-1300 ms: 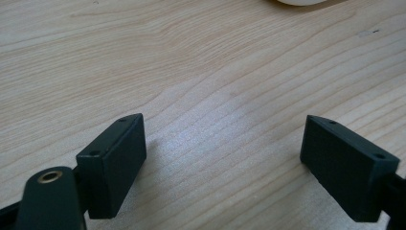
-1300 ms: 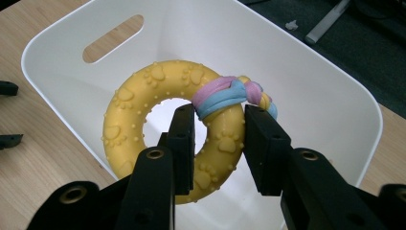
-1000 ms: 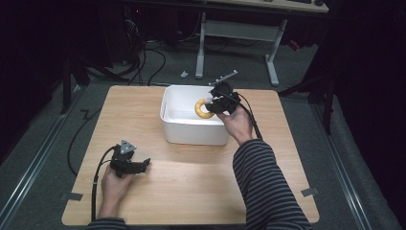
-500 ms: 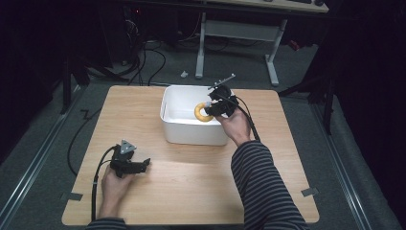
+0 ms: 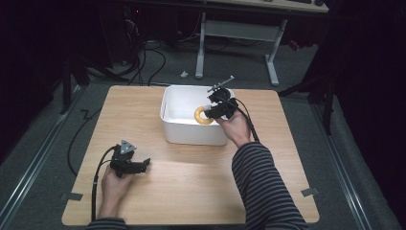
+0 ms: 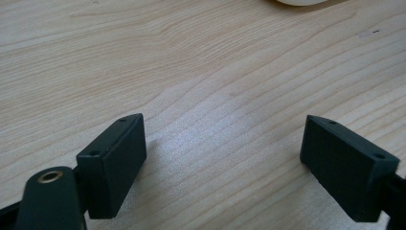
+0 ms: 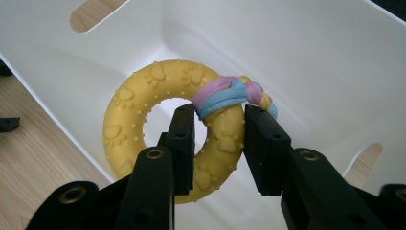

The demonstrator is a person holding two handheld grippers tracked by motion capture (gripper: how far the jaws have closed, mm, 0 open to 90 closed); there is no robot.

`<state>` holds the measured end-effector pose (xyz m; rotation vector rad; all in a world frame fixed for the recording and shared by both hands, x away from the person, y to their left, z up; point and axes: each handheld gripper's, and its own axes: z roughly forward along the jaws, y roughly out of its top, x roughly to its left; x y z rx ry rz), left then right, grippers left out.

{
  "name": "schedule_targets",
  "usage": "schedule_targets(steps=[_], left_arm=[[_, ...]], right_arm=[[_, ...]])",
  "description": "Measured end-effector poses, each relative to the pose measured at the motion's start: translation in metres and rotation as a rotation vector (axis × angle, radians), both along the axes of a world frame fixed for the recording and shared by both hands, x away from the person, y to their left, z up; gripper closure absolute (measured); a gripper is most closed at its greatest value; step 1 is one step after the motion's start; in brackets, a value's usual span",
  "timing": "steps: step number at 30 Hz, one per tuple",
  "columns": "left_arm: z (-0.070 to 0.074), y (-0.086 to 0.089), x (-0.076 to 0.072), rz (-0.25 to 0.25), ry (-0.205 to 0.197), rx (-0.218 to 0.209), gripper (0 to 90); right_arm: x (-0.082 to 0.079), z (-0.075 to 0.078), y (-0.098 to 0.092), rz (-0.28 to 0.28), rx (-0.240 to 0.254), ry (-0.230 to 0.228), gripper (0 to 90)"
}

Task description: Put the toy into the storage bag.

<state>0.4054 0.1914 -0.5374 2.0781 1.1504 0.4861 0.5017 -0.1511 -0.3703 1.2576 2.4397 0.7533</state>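
In the high view, the right gripper sat just above the centre of the frame, held over the open white rectangular plastic bin. Its jaws were clamped on the yellow rubber ring toy with raised paw prints, one jaw through the ring's hole and the other outside it. In the right gripper view, the ring hung in the middle of the frame inside the bin, with a knotted pink and blue band wrapped around its upper right part, just above the jaws. The left gripper rested in the lower left of the high view on the light wooden desk, well apart from the bin. In the left gripper view, its jaws stood wide apart over bare wood, with nothing between them.
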Motion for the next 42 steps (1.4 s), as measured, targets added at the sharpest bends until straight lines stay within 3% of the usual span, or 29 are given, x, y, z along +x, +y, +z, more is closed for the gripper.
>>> schedule_targets(steps=[29, 32, 33, 35, 42], left_arm=[[0.0, 0.0, 0.0, -0.001, 0.001, 0.0, 16.1], [0.0, 0.0, 0.0, -0.001, 0.001, 0.0, 16.2], [0.0, 0.0, 0.0, -0.001, 0.001, 0.0, 16.1], [0.0, 0.0, 0.0, -0.001, 0.001, 0.0, 16.1], [0.0, 0.0, 0.0, -0.003, 0.0, 0.0, 16.3]], right_arm=[[0.007, -0.014, 0.001, -0.015, -0.023, 0.065, 65.5], [0.007, -0.014, 0.001, -0.02, -0.013, 0.072, 64.2], [0.008, -0.014, 0.0, -0.018, -0.002, 0.076, 57.5], [0.008, -0.013, -0.001, -0.018, 0.009, 0.083, 53.6], [0.0, -0.002, -0.011, -0.03, 0.033, 0.025, 50.1]])
